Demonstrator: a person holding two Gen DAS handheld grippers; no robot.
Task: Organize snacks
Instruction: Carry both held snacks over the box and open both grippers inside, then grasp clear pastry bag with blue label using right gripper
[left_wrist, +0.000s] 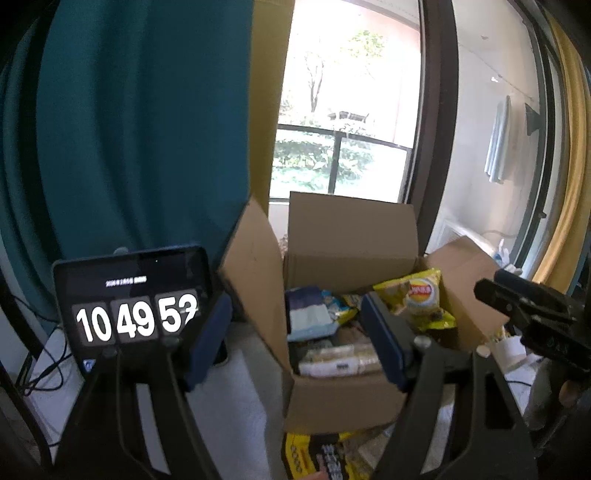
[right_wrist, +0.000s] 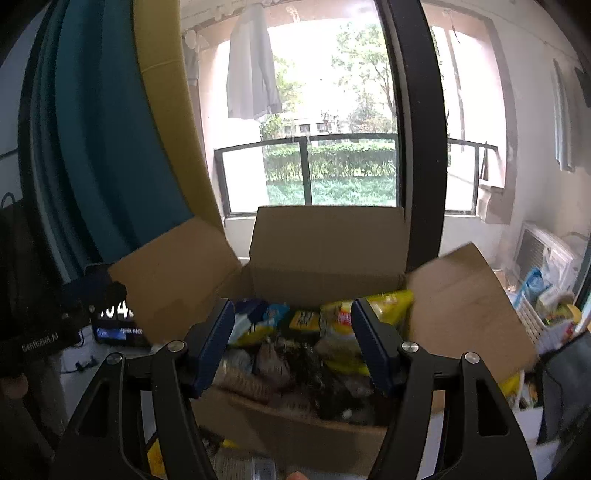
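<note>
Blurring smears most of the packets inside the cardboard box (right_wrist: 325, 254) in the right wrist view, so only a yellow chip bag (right_wrist: 369, 314) reads clearly there. The left wrist view is sharper: the same yellow chip bag (left_wrist: 419, 295) leans against the box's far right corner, a blue-and-white packet (left_wrist: 310, 312) lies at the left, and a pale wrapped roll (left_wrist: 340, 360) sits lower. A black-and-yellow packet (left_wrist: 317, 458) under the box front is cut off. Only the left view shows the tablet clock (left_wrist: 133, 299), its last digit hidden. The left gripper (left_wrist: 297, 341) and right gripper (right_wrist: 291, 345) both hang spread wide, holding nothing, before the corrugated brown box (left_wrist: 351, 229).
</note>
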